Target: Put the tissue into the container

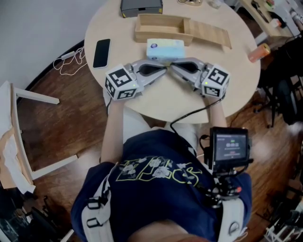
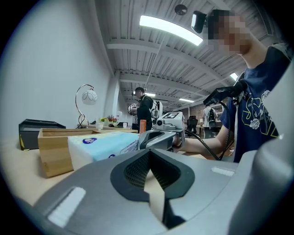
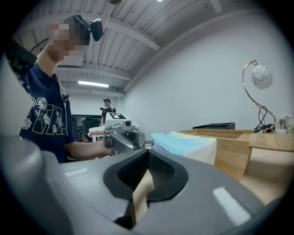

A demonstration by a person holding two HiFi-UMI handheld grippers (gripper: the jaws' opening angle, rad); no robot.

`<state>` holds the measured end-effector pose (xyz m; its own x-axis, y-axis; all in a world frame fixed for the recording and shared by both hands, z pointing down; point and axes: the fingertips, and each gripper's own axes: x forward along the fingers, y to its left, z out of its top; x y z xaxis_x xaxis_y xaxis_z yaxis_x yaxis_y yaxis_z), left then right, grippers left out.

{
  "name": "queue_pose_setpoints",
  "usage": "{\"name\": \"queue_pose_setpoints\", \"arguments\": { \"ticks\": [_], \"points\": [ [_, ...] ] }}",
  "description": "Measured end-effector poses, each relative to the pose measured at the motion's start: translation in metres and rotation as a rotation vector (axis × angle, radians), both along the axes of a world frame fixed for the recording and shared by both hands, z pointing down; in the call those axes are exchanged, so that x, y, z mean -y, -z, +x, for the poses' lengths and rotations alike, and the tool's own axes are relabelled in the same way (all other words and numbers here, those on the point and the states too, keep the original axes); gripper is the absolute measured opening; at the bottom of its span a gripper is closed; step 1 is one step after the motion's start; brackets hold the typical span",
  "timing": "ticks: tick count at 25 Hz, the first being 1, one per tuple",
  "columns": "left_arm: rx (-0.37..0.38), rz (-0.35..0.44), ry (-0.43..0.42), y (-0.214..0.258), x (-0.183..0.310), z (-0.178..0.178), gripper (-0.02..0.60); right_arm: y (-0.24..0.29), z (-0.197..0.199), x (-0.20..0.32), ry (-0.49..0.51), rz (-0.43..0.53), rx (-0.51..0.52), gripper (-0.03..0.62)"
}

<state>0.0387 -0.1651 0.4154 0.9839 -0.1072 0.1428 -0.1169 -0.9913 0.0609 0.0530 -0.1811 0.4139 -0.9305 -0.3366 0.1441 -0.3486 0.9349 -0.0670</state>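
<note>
A pale blue and white tissue pack (image 1: 165,49) lies on the round table just in front of the open wooden container (image 1: 160,28). My left gripper (image 1: 165,69) and right gripper (image 1: 172,67) rest on the table with their tips nearly meeting right below the pack, both shut and empty. From the left gripper view, the tissue pack (image 2: 103,146) sits left of the shut jaws, with the container (image 2: 57,147) behind it and the right gripper (image 2: 161,137) opposite. In the right gripper view, the pack (image 3: 184,143) and the container (image 3: 236,147) are at right, with the left gripper (image 3: 125,139) ahead.
A wooden lid (image 1: 210,33) lies right of the container. A black phone (image 1: 102,53) lies at the table's left, a dark box (image 1: 141,7) at its far edge. White cables (image 1: 71,64) hang off the left edge. A white chair frame (image 1: 21,137) stands left of me.
</note>
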Motion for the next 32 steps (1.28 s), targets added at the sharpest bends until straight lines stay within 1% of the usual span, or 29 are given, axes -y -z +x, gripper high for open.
{"name": "queue_pose_setpoints", "arguments": {
  "ticks": [7,10,18,22,26,32],
  "points": [
    [0.0,-0.011,0.008,0.0015,-0.001,0.0014,0.003,0.0,0.0025,-0.0007,-0.011,-0.001,0.0,0.0],
    [0.005,0.005,-0.004,-0.0002,0.0004,0.0016,0.003,-0.0005,0.0033,-0.0011,-0.015,-0.002,-0.004,0.0],
    [0.011,0.01,-0.006,-0.003,0.0007,-0.0004,0.003,-0.002,0.0025,-0.0015,-0.014,0.005,-0.003,0.0],
    [0.0,-0.002,0.0,0.0007,-0.0003,0.0005,0.003,-0.0012,0.0021,-0.001,-0.012,0.013,0.0,0.0],
    [0.001,-0.002,0.001,-0.0002,-0.0005,-0.0004,0.003,-0.003,0.0015,-0.0011,-0.015,0.009,-0.012,0.0],
    [-0.003,0.001,-0.001,-0.0004,-0.0008,-0.0005,0.003,-0.0029,0.0005,-0.0018,-0.014,0.007,-0.003,0.0]
  ]
}}
